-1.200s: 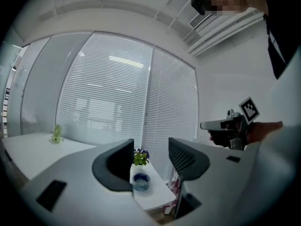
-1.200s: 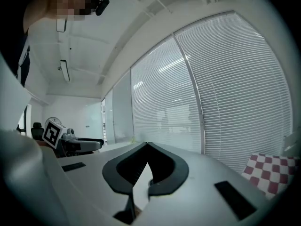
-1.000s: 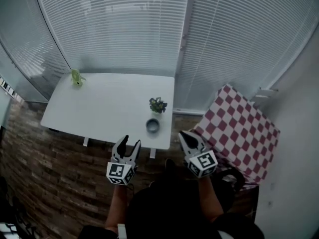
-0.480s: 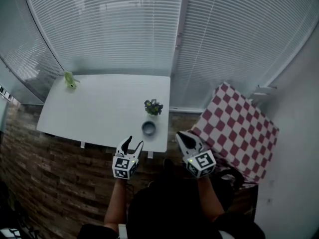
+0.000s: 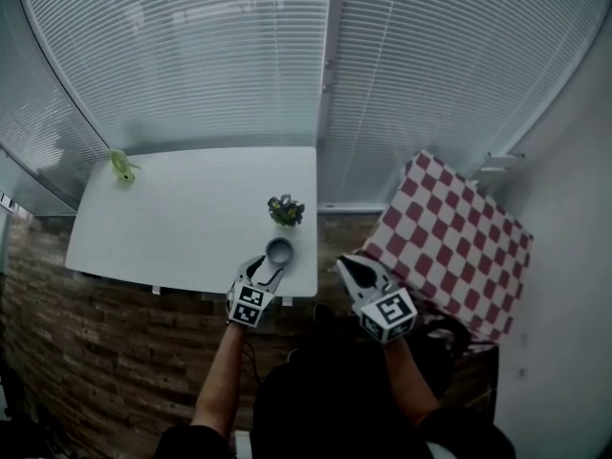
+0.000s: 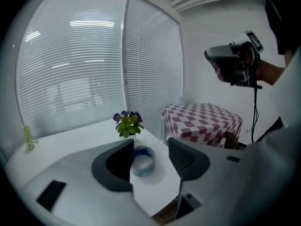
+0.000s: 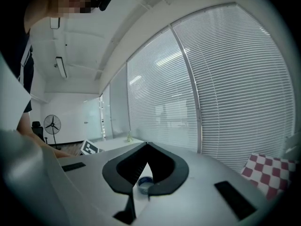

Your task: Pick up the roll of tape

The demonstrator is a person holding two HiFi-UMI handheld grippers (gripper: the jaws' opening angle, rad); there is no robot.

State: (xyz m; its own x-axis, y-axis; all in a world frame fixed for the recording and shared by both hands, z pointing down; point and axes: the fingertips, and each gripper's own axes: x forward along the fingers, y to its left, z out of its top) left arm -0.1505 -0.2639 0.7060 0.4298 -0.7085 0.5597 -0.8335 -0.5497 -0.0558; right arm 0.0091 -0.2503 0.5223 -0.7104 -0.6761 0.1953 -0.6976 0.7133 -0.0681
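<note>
The roll of tape [image 5: 279,251], pale blue and lying flat, rests near the front right corner of the white table [image 5: 182,228]. My left gripper [image 5: 265,269] is open and reaches over the table's front edge just short of the roll. In the left gripper view the tape [image 6: 143,160] lies ahead between the spread jaws of the left gripper [image 6: 152,155], partly hidden by the left one and untouched. My right gripper [image 5: 350,263] hangs shut off the table's right side, holding nothing. In the right gripper view the tape [image 7: 145,185] shows through a gap below the closed tips of the right gripper [image 7: 146,146].
A small potted plant [image 5: 284,209] with purple flowers stands just behind the tape. A green object [image 5: 121,165] sits at the table's far left corner. A red-and-white checkered table [image 5: 449,242] stands to the right. Window blinds [image 5: 316,55] close off the back. Brick-patterned floor [image 5: 105,352] lies below.
My left gripper has moved forward and to the right, from below the table's edge up to the tape. The right gripper has hardly moved.
</note>
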